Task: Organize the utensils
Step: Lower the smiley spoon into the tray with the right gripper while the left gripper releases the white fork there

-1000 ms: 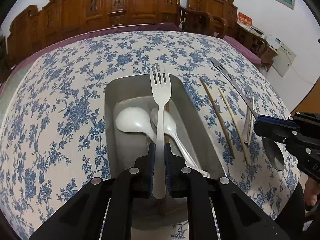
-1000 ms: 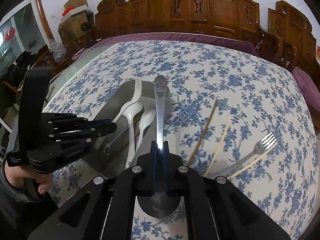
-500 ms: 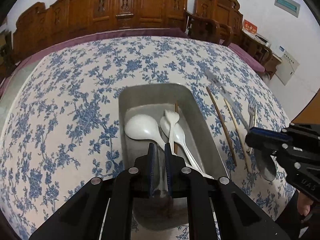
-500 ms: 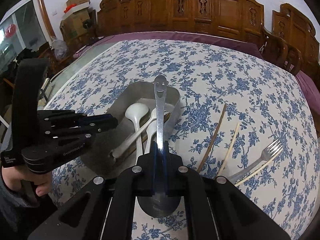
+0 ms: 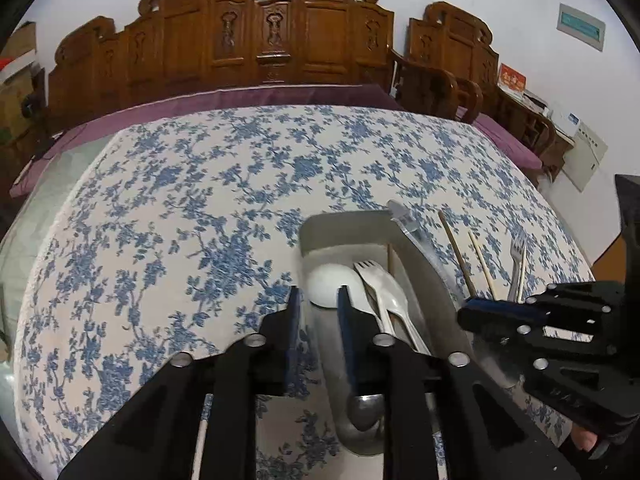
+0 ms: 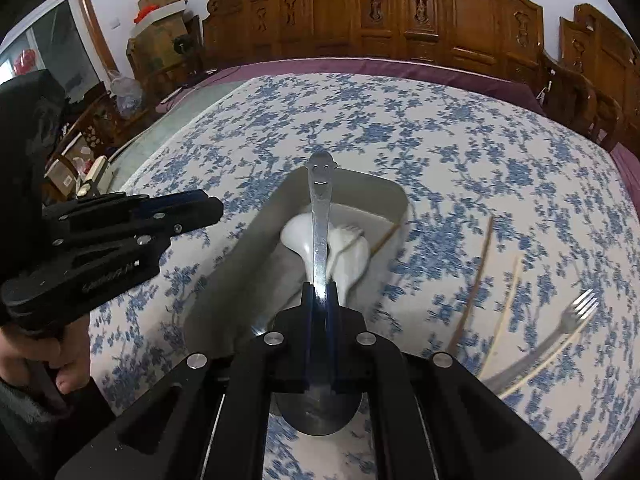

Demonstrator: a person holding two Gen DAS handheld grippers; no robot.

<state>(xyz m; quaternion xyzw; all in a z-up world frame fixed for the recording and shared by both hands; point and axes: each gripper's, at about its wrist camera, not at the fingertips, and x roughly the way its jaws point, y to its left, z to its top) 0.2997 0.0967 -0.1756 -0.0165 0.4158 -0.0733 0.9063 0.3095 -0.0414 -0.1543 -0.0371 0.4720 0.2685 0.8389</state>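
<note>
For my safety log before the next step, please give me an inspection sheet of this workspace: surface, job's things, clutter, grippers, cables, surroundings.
Surface: table with blue flowered cloth.
Job's things: metal tray holds a white spoon, a fork and a chopstick; two chopsticks and a second fork lie on the cloth to its right.
Clutter: nothing seen on the cloth.
Grippers: left gripper has jaws open and empty, at the tray's left wall; right gripper has jaws shut on a smiley-handled metal spoon over the tray.
Cables: nothing seen.
Surroundings: carved wooden chairs, cardboard boxes, white wall.
</note>
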